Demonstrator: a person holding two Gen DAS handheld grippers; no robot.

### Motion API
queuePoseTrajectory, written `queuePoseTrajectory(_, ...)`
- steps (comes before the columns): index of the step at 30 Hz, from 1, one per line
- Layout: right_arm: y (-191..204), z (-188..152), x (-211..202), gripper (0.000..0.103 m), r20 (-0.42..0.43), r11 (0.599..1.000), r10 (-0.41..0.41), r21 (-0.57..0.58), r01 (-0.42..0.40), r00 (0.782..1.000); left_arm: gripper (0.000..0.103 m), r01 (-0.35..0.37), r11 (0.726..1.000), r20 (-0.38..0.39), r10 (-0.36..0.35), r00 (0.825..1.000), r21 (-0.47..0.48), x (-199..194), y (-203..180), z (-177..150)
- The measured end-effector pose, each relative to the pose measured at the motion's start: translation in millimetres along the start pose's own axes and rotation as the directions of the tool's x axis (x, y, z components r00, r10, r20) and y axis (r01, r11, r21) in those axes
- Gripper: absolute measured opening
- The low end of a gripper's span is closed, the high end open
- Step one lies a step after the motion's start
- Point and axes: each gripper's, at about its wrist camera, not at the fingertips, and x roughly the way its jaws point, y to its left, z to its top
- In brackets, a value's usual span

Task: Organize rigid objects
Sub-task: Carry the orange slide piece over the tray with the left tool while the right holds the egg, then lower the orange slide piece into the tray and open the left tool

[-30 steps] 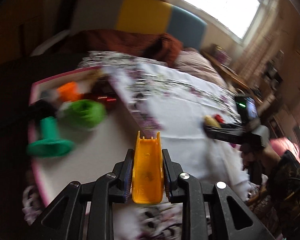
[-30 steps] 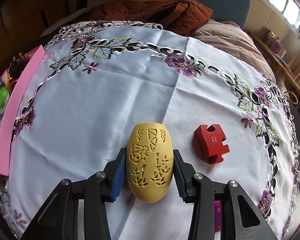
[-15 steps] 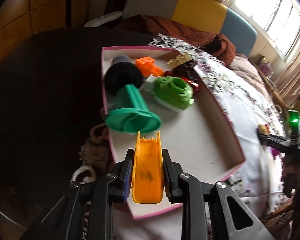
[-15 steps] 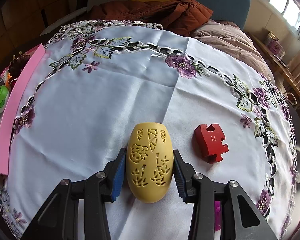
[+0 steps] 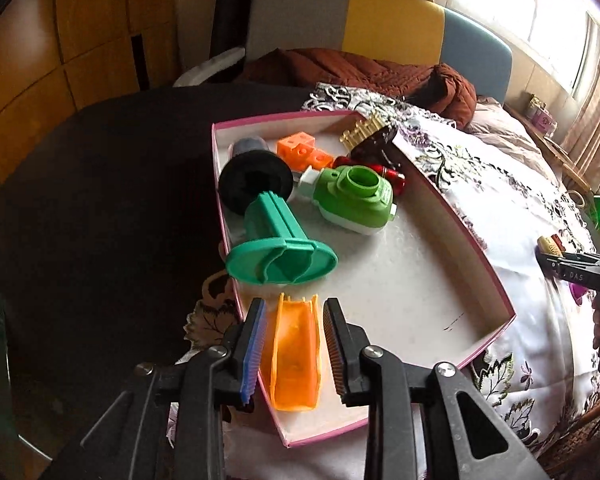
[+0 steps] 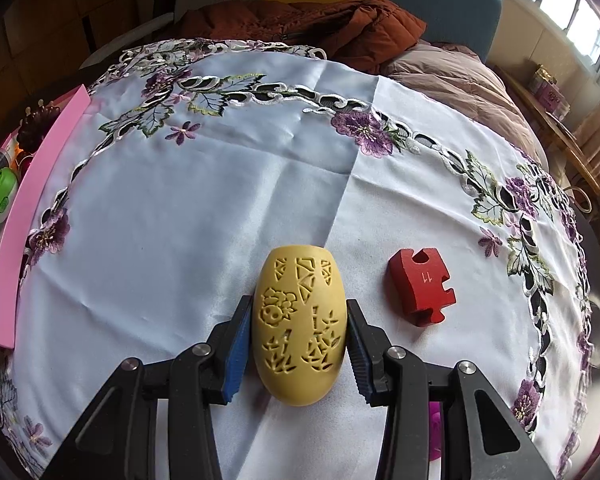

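Observation:
My left gripper (image 5: pixel 294 344) is open, its jaws a little apart from an orange trough-shaped piece (image 5: pixel 296 356) that lies in the near corner of the pink-rimmed box (image 5: pixel 476 236). The box also holds a teal flanged piece (image 5: pixel 278 248), a green toy (image 5: pixel 354 196), a black spool (image 5: pixel 254 180) and an orange block (image 5: pixel 302 150). My right gripper (image 6: pixel 298 334) is shut on a yellow carved egg-shaped object (image 6: pixel 298 328) just over the white tablecloth (image 6: pixel 204 200). A red puzzle piece (image 6: pixel 420 286) lies to its right.
The box's pink wall (image 6: pixel 24 216) shows at the left edge of the right wrist view. A dark brush (image 5: pixel 374 140) lies at the box's far corner. A brown coat (image 6: pixel 300 28) and a chair stand behind the table. The right gripper (image 5: pixel 580 268) shows at the far right.
My left gripper moved over the box, lowered and opened, letting go of the orange piece in the box's near corner. The right gripper has stayed still with the yellow object.

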Motion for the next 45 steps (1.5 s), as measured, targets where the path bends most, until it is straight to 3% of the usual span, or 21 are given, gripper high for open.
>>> queuePoseTrajectory(15,1,-1,-1,0.044,0.004,1.0,-0.008,-0.003,0.009,1.0,0.029,-0.002,1.0,0.064,0.003,0.998,-0.018,-25,5,4)
queuePoseTrajectory(37,1,1,-6,0.044,-0.007,0.999,-0.028,0.043,0.029,1.0,0.031,-0.011,0.997,0.09,0.018,0.996,-0.071,-38,25,0)
queuePoseTrajectory(45,18,8,-43,0.044,0.089,0.992,0.06,0.103,-0.069,0.994,0.031,-0.002,0.996,0.09,0.01,0.996,-0.084,-39,28,0)
